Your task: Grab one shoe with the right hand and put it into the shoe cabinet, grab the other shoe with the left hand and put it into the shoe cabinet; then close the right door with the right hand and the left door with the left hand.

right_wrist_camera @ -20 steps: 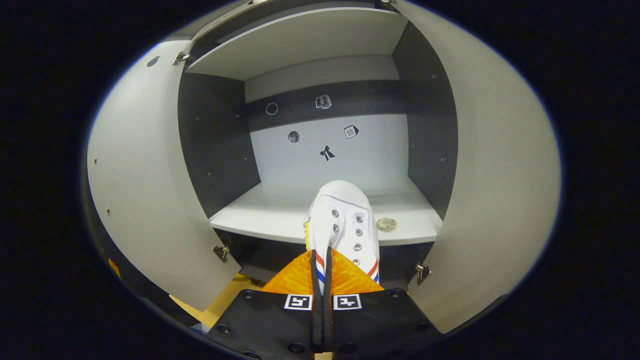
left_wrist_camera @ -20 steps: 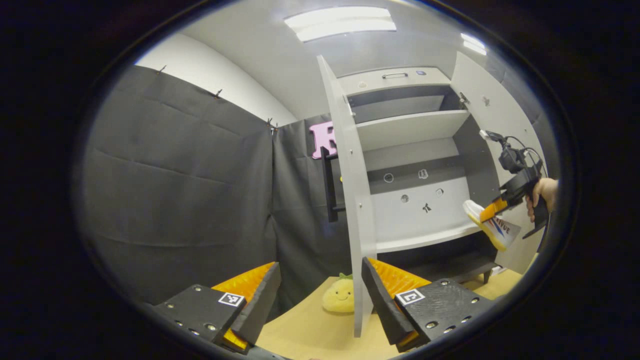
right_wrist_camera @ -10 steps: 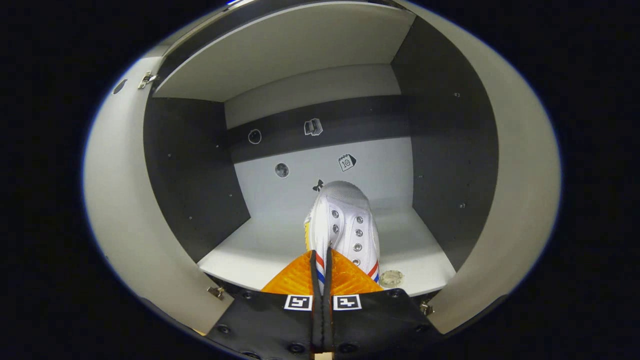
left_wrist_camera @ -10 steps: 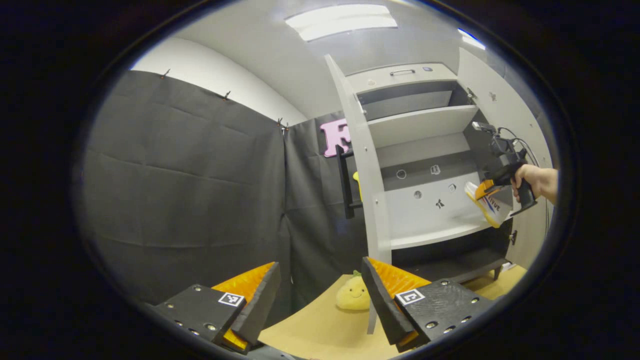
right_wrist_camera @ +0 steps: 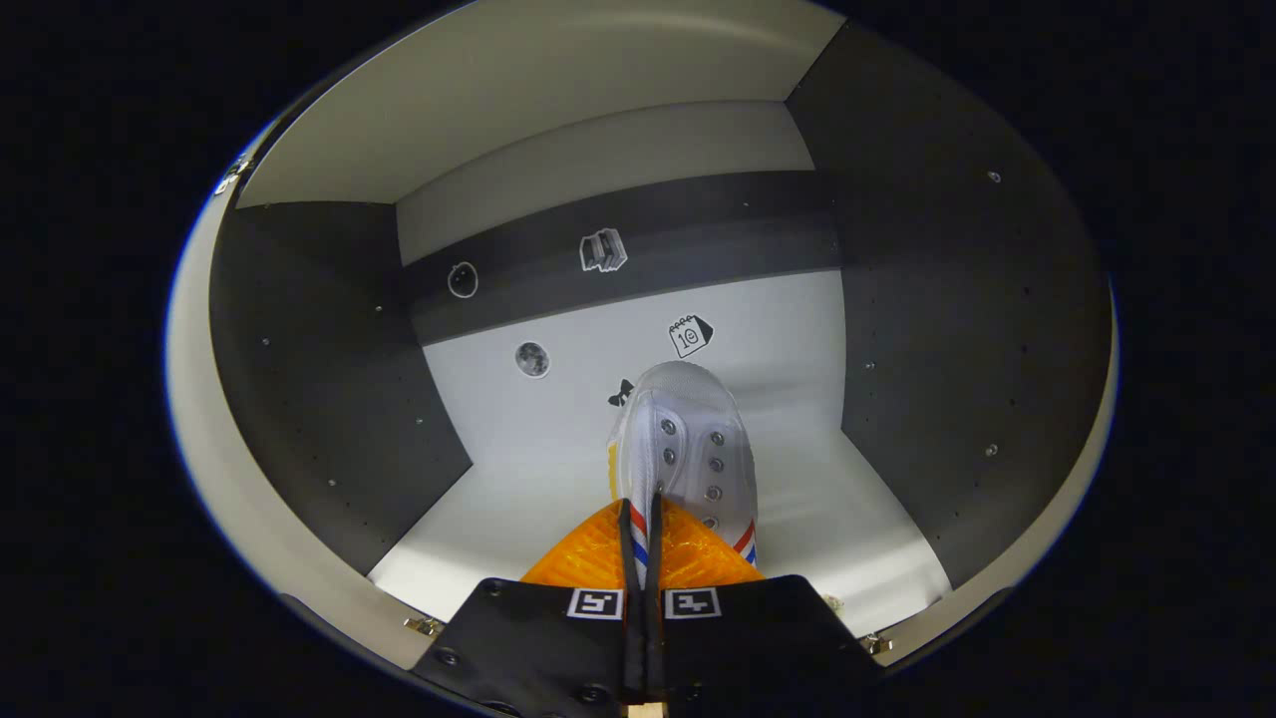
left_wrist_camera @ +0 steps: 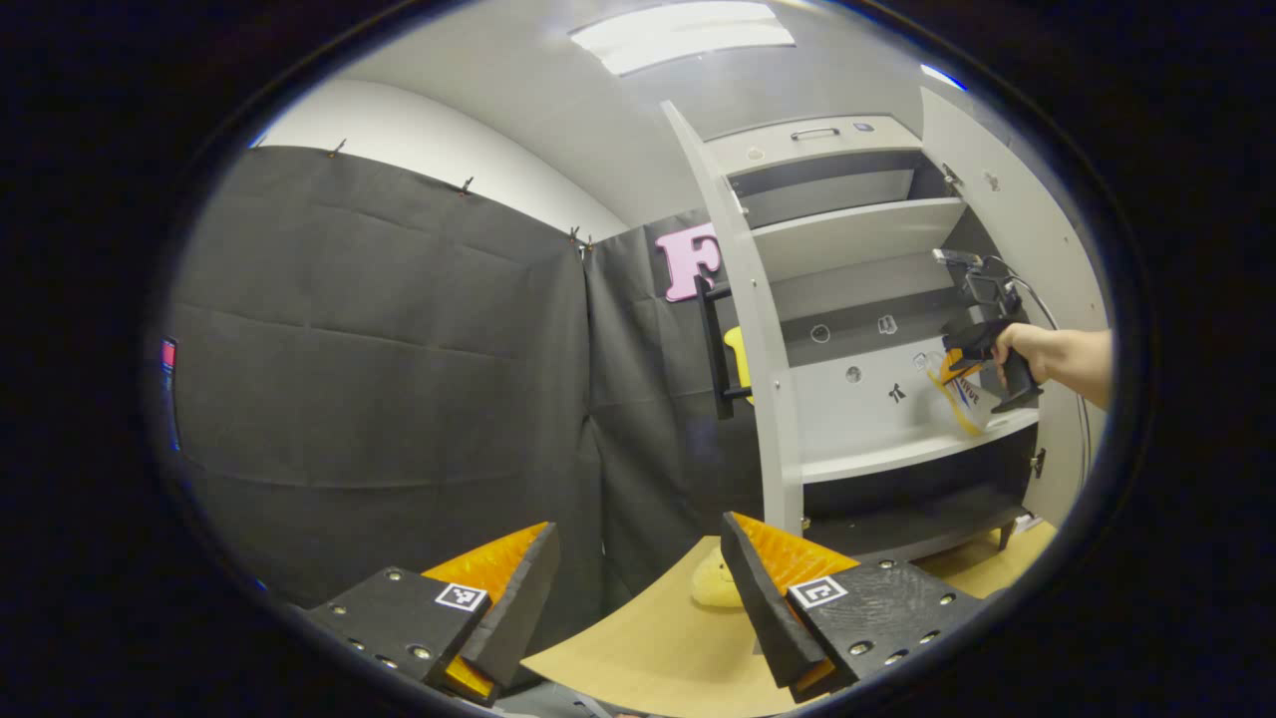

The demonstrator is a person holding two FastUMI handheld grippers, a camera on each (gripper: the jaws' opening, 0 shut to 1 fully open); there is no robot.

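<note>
My right gripper (right_wrist_camera: 643, 534) is shut on the heel end of a white shoe (right_wrist_camera: 688, 439) with red and blue stripes. The shoe's toe points at the back wall inside the shoe cabinet, just above its pale shelf (right_wrist_camera: 498, 509). From the left gripper view, a hand holds that gripper (left_wrist_camera: 954, 367) and the shoe (left_wrist_camera: 965, 407) inside the open cabinet (left_wrist_camera: 857, 234), toe tilted down over the shelf (left_wrist_camera: 877, 454). My left gripper (left_wrist_camera: 638, 588) is open and holds nothing, low and well left of the cabinet.
Both cabinet doors stand open: the left door (left_wrist_camera: 763, 339) edge-on with a black handle, the right door (left_wrist_camera: 1007, 219) swung wide. A yellow plush toy (left_wrist_camera: 713, 588) lies on the wooden surface (left_wrist_camera: 658, 648) by the left door's foot. Small stickers (right_wrist_camera: 690, 335) dot the back wall.
My right gripper has carried the shoe from the cabinet's mouth deep into the compartment, over the shelf. The left gripper view has swung left, so the cabinet sits further right.
</note>
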